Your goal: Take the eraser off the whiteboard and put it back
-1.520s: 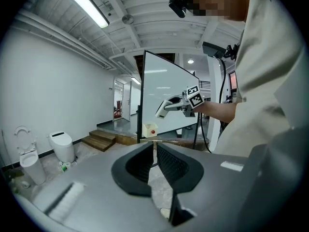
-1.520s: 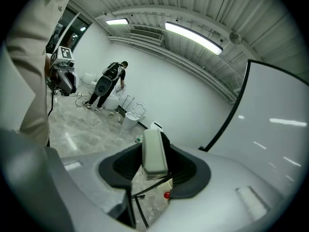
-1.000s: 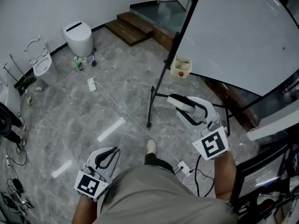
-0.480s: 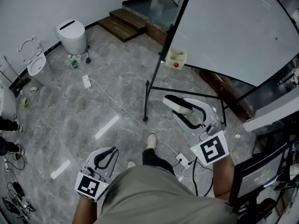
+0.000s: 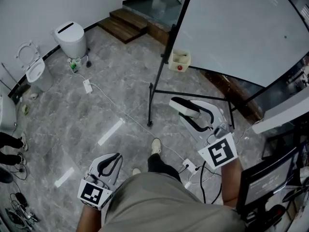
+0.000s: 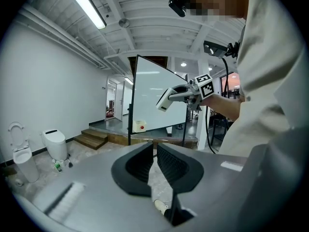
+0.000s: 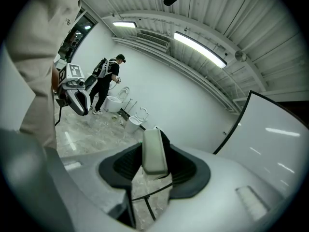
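We're holding the eraser (image 7: 153,151) in the right gripper (image 5: 181,105), with the jaws clamping its long sides. It's off the whiteboard (image 5: 241,28), hanging out in front of the bottom edge. The left gripper (image 6: 155,151) is idling empty, jaws pinched nearly together. We're guessing the eraser is light, with a hard shell and a soft felt face, so mid-body on the sides seems right.

The grey marble floor (image 5: 111,76) carries a toilet (image 5: 71,38) at ten o'clock; wooden steps (image 5: 123,25) at twelve; a whiteboard stand (image 5: 151,105) near the middle.

White toilet (image 5: 71,38) by wall (image 5: 29,8), wooden steps (image 5: 126,25), marble floor (image 5: 96,115)
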`<move>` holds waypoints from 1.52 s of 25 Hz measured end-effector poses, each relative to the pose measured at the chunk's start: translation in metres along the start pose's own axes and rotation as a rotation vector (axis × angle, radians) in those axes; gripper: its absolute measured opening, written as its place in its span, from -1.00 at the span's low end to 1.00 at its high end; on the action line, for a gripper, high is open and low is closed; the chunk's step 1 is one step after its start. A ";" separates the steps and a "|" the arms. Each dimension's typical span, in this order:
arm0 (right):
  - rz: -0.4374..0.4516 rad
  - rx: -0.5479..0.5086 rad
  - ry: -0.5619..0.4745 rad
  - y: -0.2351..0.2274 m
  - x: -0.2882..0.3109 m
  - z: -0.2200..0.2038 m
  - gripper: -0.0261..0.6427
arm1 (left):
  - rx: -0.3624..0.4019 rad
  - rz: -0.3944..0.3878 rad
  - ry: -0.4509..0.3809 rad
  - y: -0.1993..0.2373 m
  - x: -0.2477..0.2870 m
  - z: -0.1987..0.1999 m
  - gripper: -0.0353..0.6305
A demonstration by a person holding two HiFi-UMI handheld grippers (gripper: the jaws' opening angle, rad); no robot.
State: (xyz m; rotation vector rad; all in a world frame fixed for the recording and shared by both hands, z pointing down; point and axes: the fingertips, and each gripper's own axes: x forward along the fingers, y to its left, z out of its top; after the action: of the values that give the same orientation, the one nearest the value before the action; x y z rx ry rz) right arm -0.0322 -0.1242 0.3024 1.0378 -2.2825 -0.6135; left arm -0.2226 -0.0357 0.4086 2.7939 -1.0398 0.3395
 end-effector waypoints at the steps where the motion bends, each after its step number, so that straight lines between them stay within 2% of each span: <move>1: -0.001 0.003 0.000 -0.005 0.003 -0.005 -0.43 | -0.001 -0.001 0.006 0.002 0.005 -0.001 -0.80; 11: 0.000 0.057 0.053 -0.087 0.049 -0.089 -0.43 | -0.003 0.002 0.029 0.027 0.079 0.018 -0.80; 23: 0.077 0.073 0.107 -0.194 0.131 -0.203 -0.43 | -0.008 -0.002 0.054 0.060 0.204 0.061 -0.80; 32: 0.185 0.102 0.148 -0.230 0.194 -0.282 -0.43 | -0.040 0.035 0.100 0.085 0.269 0.072 -0.80; 38: 0.298 0.111 0.178 -0.224 0.226 -0.316 -0.43 | -0.054 0.054 0.119 0.102 0.299 0.079 -0.80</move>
State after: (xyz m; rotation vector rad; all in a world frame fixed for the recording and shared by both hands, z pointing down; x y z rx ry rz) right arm 0.1672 -0.4899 0.4684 0.7467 -2.2717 -0.2649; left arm -0.0567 -0.3163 0.4153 2.6663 -1.0815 0.4710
